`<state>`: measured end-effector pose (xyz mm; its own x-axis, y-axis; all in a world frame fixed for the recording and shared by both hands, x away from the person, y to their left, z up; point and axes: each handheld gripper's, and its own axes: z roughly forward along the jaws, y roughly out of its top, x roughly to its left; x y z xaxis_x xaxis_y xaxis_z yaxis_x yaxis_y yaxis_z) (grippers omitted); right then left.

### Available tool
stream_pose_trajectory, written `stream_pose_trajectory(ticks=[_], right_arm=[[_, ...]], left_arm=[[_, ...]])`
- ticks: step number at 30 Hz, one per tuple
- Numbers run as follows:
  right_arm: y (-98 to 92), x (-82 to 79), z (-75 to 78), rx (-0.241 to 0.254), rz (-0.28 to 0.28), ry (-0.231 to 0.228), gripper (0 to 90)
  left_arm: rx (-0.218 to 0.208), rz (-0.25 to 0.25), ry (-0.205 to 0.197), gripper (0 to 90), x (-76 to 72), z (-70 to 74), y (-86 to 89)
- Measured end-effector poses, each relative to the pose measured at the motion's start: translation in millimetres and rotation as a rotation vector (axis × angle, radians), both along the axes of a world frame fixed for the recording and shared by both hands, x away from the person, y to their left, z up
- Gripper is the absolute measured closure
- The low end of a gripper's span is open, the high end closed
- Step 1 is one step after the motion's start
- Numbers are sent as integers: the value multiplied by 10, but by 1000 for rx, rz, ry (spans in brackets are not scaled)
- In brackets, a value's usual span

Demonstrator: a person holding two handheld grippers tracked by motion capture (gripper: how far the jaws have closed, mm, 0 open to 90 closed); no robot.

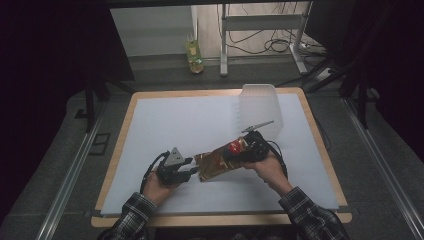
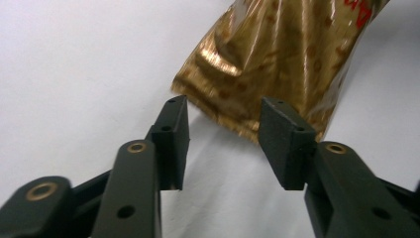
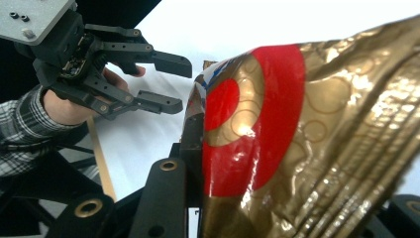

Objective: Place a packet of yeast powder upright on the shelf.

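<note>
Plaid sleeves (image 1: 131, 214); black grippers with brass-ringed holes, grey screwed plate (image 3: 30, 19).

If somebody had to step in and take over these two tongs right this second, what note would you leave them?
Right tongs: shut on the gold snack bag, gripping its red-printed end and holding it slanted over the white table.
Left tongs: open, jaws apart just short of the bag's lower edge, touching nothing.
Translucent bin: stands at the table's far right, behind the bag.
Done: bag is carried by the right tongs alone.
Left: probably set the bag into the bin, then let go.
</note>
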<state>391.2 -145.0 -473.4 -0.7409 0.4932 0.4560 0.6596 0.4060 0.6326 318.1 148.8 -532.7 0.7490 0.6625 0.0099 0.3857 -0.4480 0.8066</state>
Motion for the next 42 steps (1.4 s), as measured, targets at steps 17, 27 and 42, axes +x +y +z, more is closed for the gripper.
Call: stream_pose_trajectory(ticks=[17, 27, 42], right_arm=[[-110, 53, 267, -60, 20, -120, 688], [-141, 85, 419, -108, 34, -189, 686], [-216, 169, 736, -150, 78, -319, 689]], left_arm=[[28, 24, -33, 251, 1, -8, 10], [25, 40, -28, 85, 10, -6, 32], [78, 61, -74, 4, 32, -42, 47]])
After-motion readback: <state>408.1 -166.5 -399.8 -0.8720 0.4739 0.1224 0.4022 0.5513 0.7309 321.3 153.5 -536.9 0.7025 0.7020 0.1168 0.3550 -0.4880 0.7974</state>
